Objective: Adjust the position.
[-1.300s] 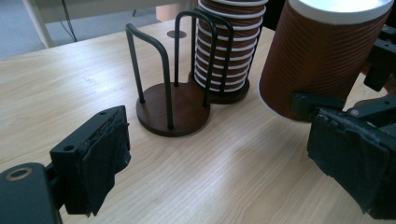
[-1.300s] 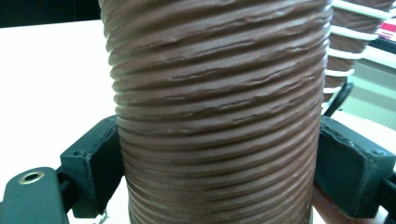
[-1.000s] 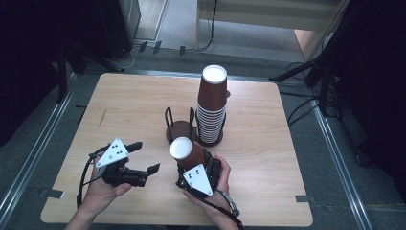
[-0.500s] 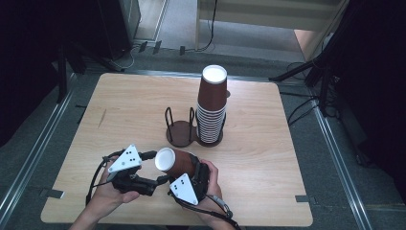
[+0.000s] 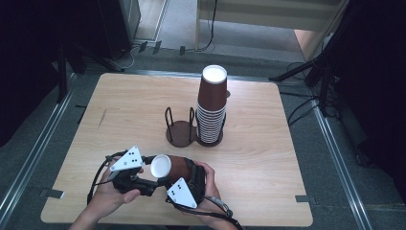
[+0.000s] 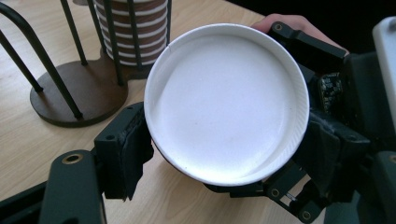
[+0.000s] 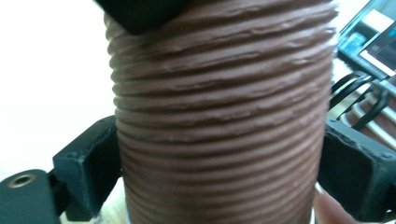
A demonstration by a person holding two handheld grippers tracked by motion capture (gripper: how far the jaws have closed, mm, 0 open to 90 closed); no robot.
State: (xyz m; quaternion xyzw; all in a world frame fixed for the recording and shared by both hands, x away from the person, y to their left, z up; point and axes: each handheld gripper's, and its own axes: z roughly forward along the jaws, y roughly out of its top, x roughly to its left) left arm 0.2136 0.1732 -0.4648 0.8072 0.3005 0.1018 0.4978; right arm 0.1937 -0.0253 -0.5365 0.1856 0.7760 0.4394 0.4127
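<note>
The high view is looking forward and down over the table [image 5: 268, 158]. Both gripper views are sitting very close to the brown cup [image 5: 172, 167], which all three views are sharing.

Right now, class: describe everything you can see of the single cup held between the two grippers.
The cup is brown ribbed paper with a white base. It lies on its side above the table's near edge, white end toward the left gripper. The right gripper clamps its ribbed wall from both sides. The left gripper's jaws flank the white end.
</note>
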